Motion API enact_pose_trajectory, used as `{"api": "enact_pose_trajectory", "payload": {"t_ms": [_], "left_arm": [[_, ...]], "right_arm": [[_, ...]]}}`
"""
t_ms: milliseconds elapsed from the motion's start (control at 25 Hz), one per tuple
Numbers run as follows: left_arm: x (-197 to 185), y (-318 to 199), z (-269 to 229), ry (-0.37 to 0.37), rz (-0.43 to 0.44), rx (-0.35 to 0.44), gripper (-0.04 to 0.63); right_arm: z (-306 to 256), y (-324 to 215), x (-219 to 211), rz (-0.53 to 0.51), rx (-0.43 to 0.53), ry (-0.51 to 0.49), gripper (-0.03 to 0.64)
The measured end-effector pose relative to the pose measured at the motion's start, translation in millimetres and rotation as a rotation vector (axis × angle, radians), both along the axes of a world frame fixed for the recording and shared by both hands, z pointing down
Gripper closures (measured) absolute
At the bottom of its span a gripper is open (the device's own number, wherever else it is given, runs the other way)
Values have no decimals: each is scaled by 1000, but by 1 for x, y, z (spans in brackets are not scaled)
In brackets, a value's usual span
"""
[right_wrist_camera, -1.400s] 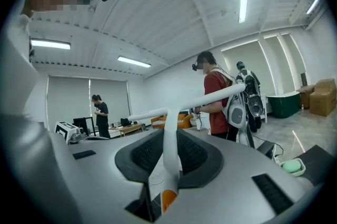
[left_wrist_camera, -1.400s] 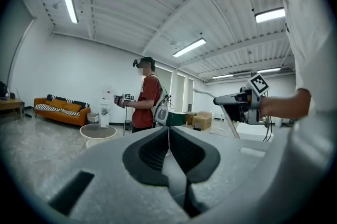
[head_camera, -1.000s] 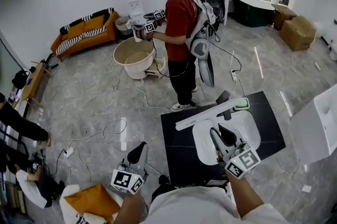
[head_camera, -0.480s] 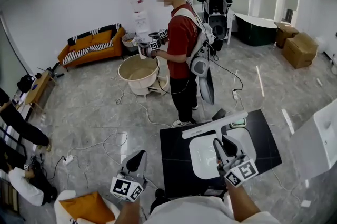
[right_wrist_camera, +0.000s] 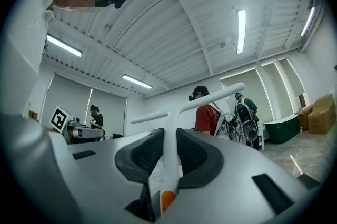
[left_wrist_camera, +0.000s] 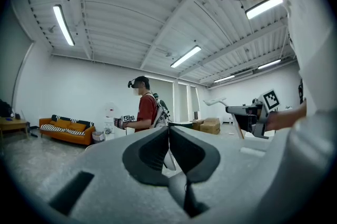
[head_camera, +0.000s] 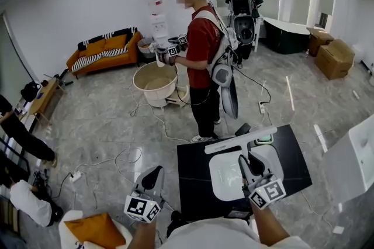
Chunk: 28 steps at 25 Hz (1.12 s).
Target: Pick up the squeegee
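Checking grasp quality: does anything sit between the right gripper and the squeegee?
Nothing. In the right gripper view the right gripper clamps the squeegee directly by its white handle.

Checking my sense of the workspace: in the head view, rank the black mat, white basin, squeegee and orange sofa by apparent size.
1. black mat
2. white basin
3. orange sofa, small only because it is far off
4. squeegee: about as long as the sofa looks, but much thinner
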<state>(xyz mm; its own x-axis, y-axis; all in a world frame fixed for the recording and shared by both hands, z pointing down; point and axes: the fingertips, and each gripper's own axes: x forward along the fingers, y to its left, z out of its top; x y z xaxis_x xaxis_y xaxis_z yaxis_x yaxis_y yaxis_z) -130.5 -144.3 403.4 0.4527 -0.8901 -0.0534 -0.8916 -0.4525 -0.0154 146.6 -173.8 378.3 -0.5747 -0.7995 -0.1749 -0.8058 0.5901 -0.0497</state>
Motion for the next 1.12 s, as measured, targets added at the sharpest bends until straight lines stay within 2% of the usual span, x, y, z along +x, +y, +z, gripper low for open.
{"api": "enact_pose_trajectory", "payload": {"t_ms": [240,400,520,680,880,1120], "left_arm": [[-8,-6,0,-1,-56,-17,578],[-11,-8,3,-5,-72,-33,578],[-12,-3,7,-4,-65,-48,578],[-8,2,20,15,-36,-117,578],[-2,4,26,46,-17,-140,578],[8,6,31,49,18,-148,578]], "right_arm": [[1,-3,5,52,-6,47,537],[5,-7,7,65,-24,45,537],[7,-5,9,63,-38,42,537],[5,-2,12,45,-33,30,537],[4,-3,11,25,-40,32,537],[10,-5,11,12,-60,17,537]]}}
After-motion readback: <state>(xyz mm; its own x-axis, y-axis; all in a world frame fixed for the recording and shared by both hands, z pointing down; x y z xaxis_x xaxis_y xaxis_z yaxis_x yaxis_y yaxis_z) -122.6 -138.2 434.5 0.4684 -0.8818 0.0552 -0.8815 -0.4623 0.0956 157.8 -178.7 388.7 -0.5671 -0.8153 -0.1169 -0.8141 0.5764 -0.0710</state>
